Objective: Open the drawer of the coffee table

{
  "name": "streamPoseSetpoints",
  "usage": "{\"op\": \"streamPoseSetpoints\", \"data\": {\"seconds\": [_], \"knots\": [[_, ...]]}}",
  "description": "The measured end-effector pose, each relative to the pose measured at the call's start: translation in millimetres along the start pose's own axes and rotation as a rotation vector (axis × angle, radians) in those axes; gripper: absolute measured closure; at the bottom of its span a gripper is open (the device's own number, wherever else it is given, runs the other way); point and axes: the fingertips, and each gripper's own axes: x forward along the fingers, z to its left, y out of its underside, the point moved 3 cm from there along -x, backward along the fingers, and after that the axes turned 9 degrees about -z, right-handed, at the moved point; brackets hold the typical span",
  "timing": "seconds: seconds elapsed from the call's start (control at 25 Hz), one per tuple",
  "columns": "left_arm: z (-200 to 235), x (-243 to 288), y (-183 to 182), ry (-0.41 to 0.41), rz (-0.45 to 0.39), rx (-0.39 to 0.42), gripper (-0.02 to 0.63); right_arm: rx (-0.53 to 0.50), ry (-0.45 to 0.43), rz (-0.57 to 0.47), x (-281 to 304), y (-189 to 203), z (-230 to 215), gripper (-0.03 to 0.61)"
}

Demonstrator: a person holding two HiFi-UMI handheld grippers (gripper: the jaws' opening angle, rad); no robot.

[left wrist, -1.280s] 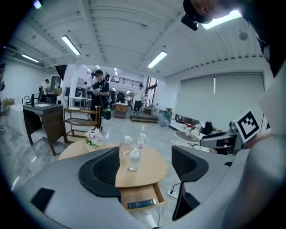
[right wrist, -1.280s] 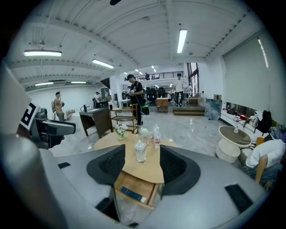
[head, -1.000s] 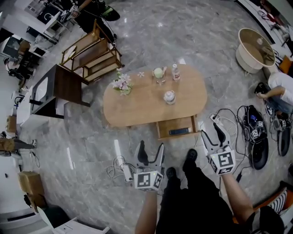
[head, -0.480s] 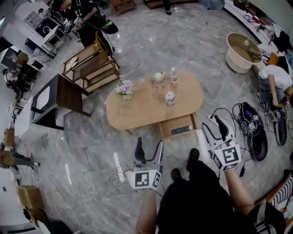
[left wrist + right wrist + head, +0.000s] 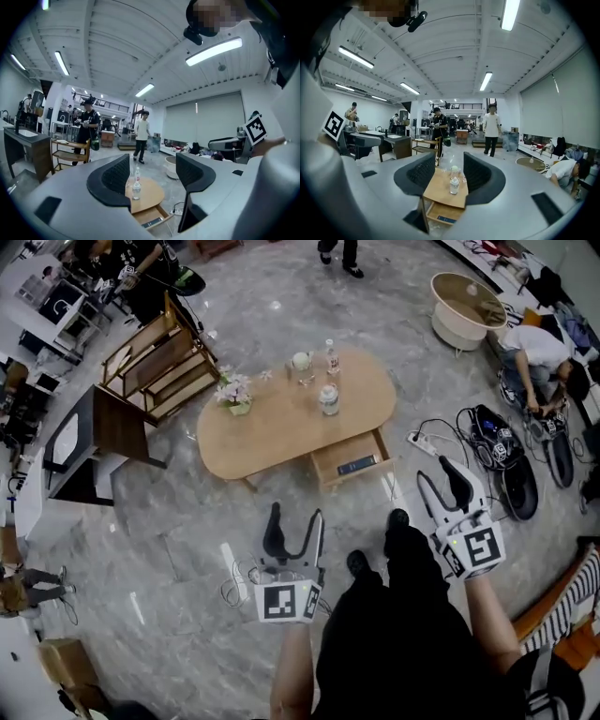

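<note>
Marble floor (image 5: 187,540): coffee table (image 5: 281,418) drawer (image 5: 333,461) stands open (task seemingly complete); left gripper (image 5: 296,512) and right gripper (image 5: 436,471) empty, jaws apart, just narrowing.

Bright even ceiling strip lights (image 5: 509,13), glare streaks on glossy floor (image 5: 309,296), strong fisheye bending, dark vignetted corners

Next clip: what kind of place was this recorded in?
Probably a large indoor lab or recording studio staged like a living room. An oval wooden coffee table stands on a polished stone floor, a power strip and black equipment lie nearby, and long strip lights run overhead.
</note>
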Motion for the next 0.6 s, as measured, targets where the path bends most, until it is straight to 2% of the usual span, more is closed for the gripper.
{"op": "streamPoseSetpoints", "data": {"seconds": [0.32, 0.6], "knots": [[-8, -32, -15, 0.002, -0.028, 0.045, 0.387, 0.032, 0.021, -0.024, -40, -11, 17, 0.522], [-25, -42, -20, 0.005, -0.041, 0.043, 0.508, 0.042, -0.037, -0.045, -54, -18, 25, 0.563]]}}
